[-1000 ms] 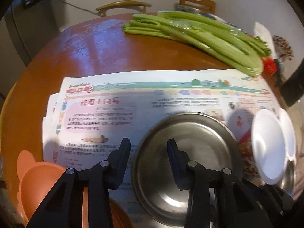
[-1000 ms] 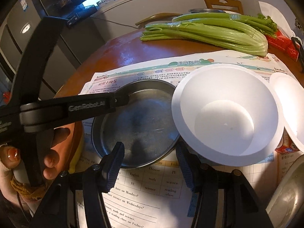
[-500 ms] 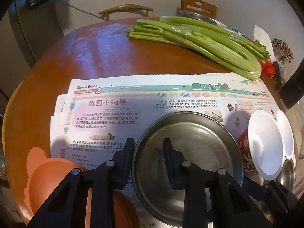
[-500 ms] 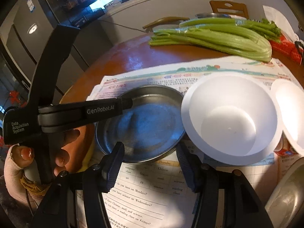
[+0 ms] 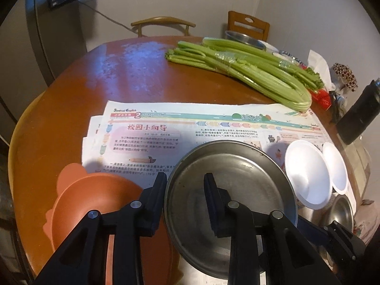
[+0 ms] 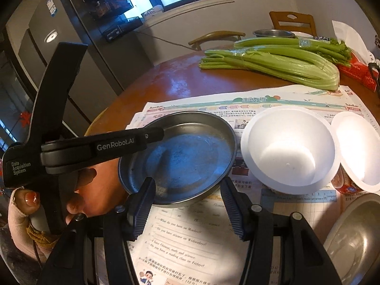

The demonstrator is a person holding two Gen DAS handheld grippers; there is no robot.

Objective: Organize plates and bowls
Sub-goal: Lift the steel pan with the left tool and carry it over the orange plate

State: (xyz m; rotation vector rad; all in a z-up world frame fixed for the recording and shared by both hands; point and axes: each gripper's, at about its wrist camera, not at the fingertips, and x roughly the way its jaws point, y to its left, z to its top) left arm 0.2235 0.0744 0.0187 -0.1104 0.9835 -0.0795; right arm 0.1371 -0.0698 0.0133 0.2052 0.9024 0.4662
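A round steel plate hangs tilted just above the newspaper. My left gripper is shut on its left rim, one finger outside and one inside the plate. In the right wrist view its fingers reach over the steel plate from the left. My right gripper stands open at the plate's near rim, with nothing pinched between its pads. An orange bowl sits left of the plate. Two white foam bowls stand to its right.
A steel bowl lies at the near right. Celery bundles stretch across the far side of the round brown table. A black bottle stands at the right edge. Two chairs and another steel bowl are behind.
The left jaws narrowed onto the plate's rim. Both grippers then rose and drew back, and the plate came up with the left one.
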